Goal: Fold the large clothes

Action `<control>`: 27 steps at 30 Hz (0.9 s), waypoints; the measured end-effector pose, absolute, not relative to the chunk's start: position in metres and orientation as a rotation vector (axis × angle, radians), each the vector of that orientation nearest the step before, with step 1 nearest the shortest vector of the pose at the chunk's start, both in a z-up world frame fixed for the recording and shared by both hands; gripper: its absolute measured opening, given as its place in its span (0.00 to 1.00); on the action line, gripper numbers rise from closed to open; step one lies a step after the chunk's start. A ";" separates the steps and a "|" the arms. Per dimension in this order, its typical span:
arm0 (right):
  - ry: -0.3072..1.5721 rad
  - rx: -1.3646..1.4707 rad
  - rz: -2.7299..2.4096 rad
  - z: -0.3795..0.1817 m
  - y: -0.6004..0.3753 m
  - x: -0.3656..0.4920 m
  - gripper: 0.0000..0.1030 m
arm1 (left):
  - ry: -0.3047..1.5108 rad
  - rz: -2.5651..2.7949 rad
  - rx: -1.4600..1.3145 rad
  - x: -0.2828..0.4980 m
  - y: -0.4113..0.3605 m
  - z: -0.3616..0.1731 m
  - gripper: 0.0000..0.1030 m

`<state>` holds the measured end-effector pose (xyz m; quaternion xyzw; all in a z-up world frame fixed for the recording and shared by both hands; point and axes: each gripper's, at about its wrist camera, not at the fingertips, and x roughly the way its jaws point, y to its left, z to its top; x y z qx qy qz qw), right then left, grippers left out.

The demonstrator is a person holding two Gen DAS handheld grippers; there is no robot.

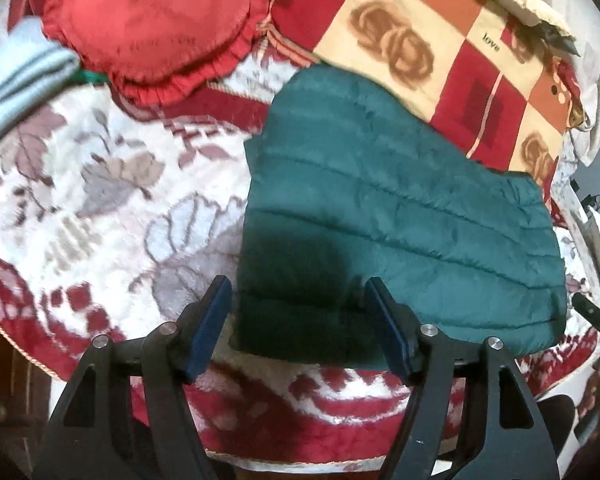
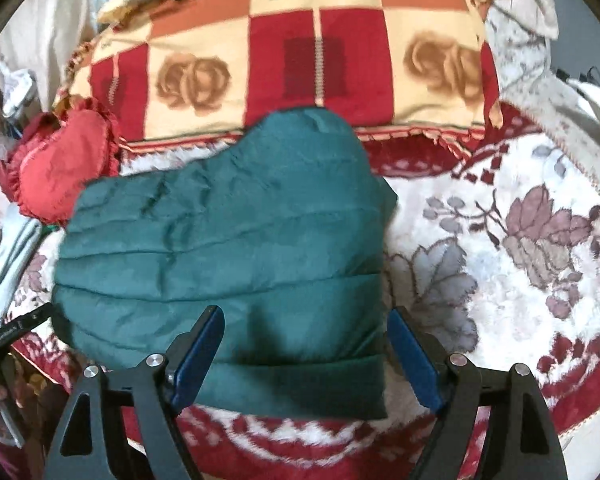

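While both grippers' fingers point(image 1: 214, 320) stand spread and empty, the folded, dark green quilted puffer jacket point(image 2: 228, 248) lies flat at frame centre on the floral red-and-white fleece blanket point(image 2: 500, 240).

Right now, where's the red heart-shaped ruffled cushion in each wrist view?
Left wrist view: red heart-shaped ruffled cushion at upper left, above the folded green quilted jacket.
Right wrist view: cushion at the left edge, beside the jacket.
Shared landmark: red-and-cream checked rose-print pillow behind the jacket.

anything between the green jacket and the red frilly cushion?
Nothing but bare floral blanket in the left wrist view: a strip of it separates the folded green jacket from the red frilly cushion. In the right wrist view they nearly meet.
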<state>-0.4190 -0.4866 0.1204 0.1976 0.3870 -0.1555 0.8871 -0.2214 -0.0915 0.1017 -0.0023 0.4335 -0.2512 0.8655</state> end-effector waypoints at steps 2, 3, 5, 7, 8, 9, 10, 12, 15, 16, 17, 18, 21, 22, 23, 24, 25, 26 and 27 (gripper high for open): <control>0.787 0.396 -0.316 0.126 -0.472 -0.419 0.83 | 0.875 -0.514 0.006 -0.231 -0.095 0.108 0.67; 0.784 0.376 -0.316 0.128 -0.463 -0.420 0.86 | 0.855 -0.511 0.015 -0.240 -0.097 0.112 0.67; 0.776 0.346 -0.315 0.130 -0.445 -0.419 0.86 | 0.825 -0.507 0.035 -0.249 -0.104 0.116 0.67; 0.768 0.334 -0.308 0.131 -0.434 -0.418 0.86 | 0.797 -0.509 0.058 -0.260 -0.112 0.119 0.67; 0.758 0.333 -0.302 0.131 -0.426 -0.418 0.86 | 0.782 -0.510 0.071 -0.267 -0.116 0.121 0.67; 0.752 0.335 -0.298 0.132 -0.422 -0.417 0.86 | 0.771 -0.510 0.081 -0.271 -0.119 0.122 0.67; 0.749 0.337 -0.297 0.133 -0.418 -0.417 0.86 | 0.759 -0.511 0.091 -0.277 -0.122 0.122 0.67; 0.741 0.345 -0.293 0.134 -0.410 -0.416 0.86 | 0.752 -0.517 0.100 -0.285 -0.128 0.122 0.67; 0.738 0.331 -0.285 0.136 -0.398 -0.415 0.86 | 0.761 -0.539 0.108 -0.293 -0.136 0.121 0.67; 0.739 0.318 -0.287 0.136 -0.394 -0.415 0.86 | 0.759 -0.542 0.114 -0.297 -0.139 0.120 0.67; 0.736 0.305 -0.290 0.137 -0.390 -0.415 0.86 | 0.754 -0.544 0.118 -0.300 -0.141 0.120 0.67; 0.733 0.303 -0.289 0.137 -0.388 -0.415 0.86 | 0.749 -0.545 0.123 -0.303 -0.143 0.120 0.67; 0.731 0.304 -0.284 0.136 -0.383 -0.417 0.86 | 0.743 -0.548 0.129 -0.310 -0.148 0.119 0.67; 0.732 0.304 -0.284 0.136 -0.382 -0.417 0.86 | 0.743 -0.548 0.129 -0.311 -0.149 0.119 0.67; 0.731 0.305 -0.285 0.135 -0.381 -0.418 0.86 | 0.741 -0.548 0.128 -0.312 -0.150 0.118 0.67; 0.729 0.306 -0.286 0.134 -0.380 -0.418 0.86 | 0.739 -0.547 0.127 -0.314 -0.150 0.118 0.67; 0.727 0.308 -0.287 0.134 -0.378 -0.419 0.86 | 0.736 -0.546 0.127 -0.315 -0.151 0.118 0.67; 0.726 0.306 -0.286 0.133 -0.377 -0.419 0.86 | 0.730 -0.544 0.128 -0.316 -0.151 0.118 0.67; 0.727 0.299 -0.286 0.133 -0.375 -0.419 0.86 | 0.723 -0.541 0.130 -0.317 -0.151 0.118 0.67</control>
